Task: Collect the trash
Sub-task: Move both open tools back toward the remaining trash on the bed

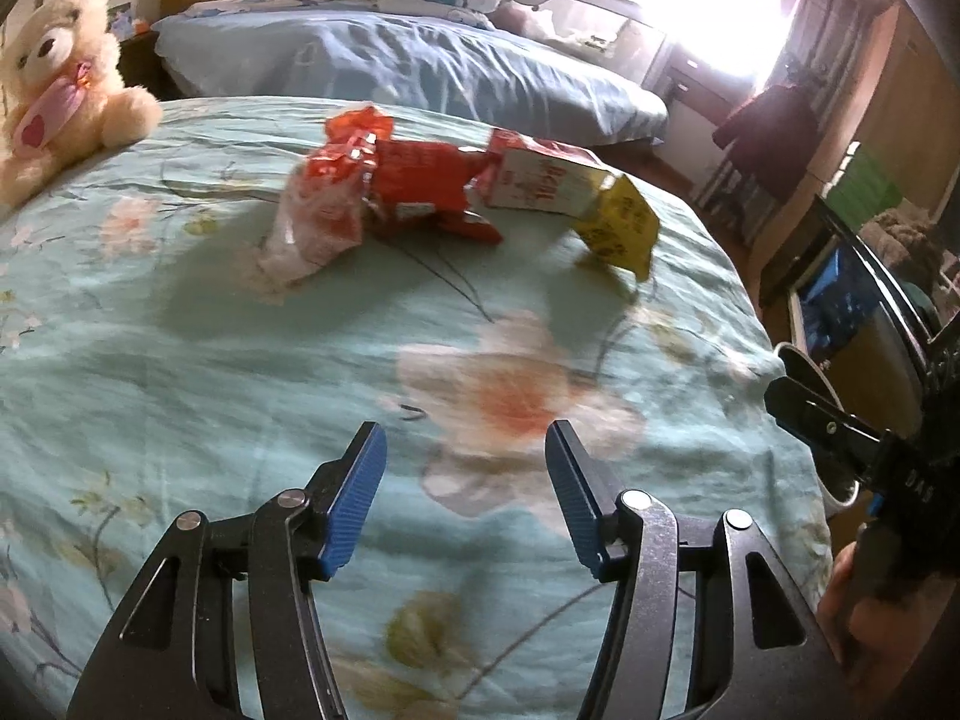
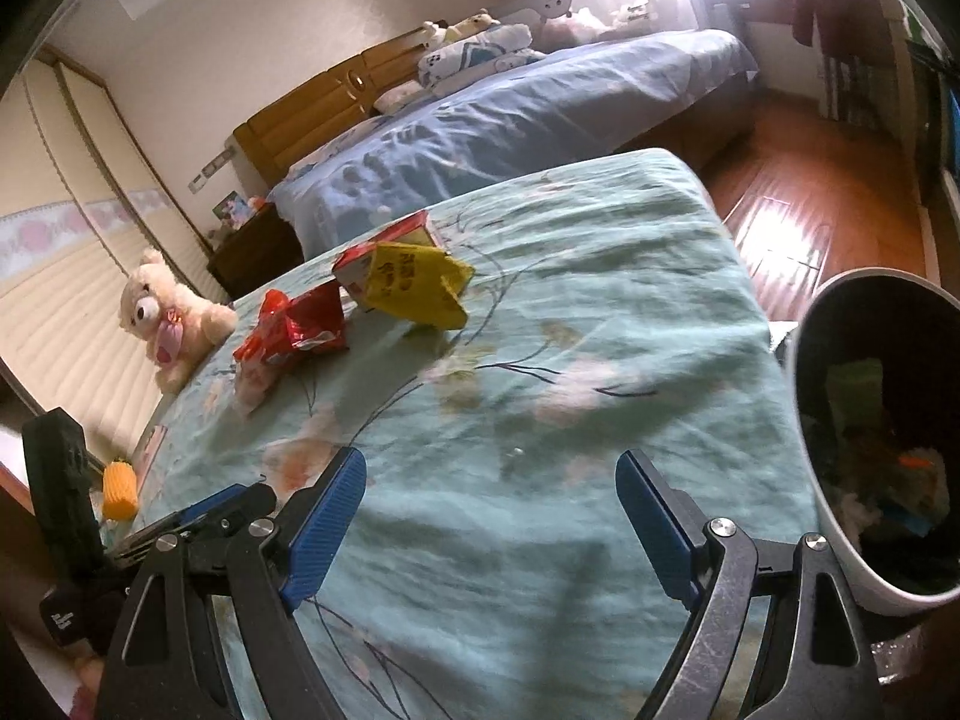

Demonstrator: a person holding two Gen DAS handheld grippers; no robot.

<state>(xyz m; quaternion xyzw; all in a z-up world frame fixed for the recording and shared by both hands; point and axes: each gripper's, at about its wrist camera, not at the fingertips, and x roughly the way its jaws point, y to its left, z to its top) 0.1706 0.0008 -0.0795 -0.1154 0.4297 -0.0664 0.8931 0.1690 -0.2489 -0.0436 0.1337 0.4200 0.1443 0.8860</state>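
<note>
Several pieces of trash lie in a cluster on the teal floral bedspread (image 1: 180,360). They are a crumpled red wrapper (image 1: 414,180) (image 2: 306,324), a clear-and-red plastic bag (image 1: 312,222), a red-and-white carton (image 1: 540,180) (image 2: 396,237) and a yellow packet (image 1: 618,222) (image 2: 420,288). My left gripper (image 1: 467,441) hovers open over the bedspread, well short of the trash, with nothing between its blue pads. My right gripper (image 2: 489,462) is open too, wider, and empty, above the near part of the bed. A white bin (image 2: 807,420) with a dark liner and rubbish inside stands just to its right.
A cream teddy bear (image 1: 60,78) (image 2: 168,312) sits at the bed's left edge. A second bed with blue sheets (image 2: 510,114) lies beyond, with wooden floor (image 2: 810,204) to the right. A yellow corn-shaped object (image 2: 120,489) lies near the left gripper (image 2: 228,510).
</note>
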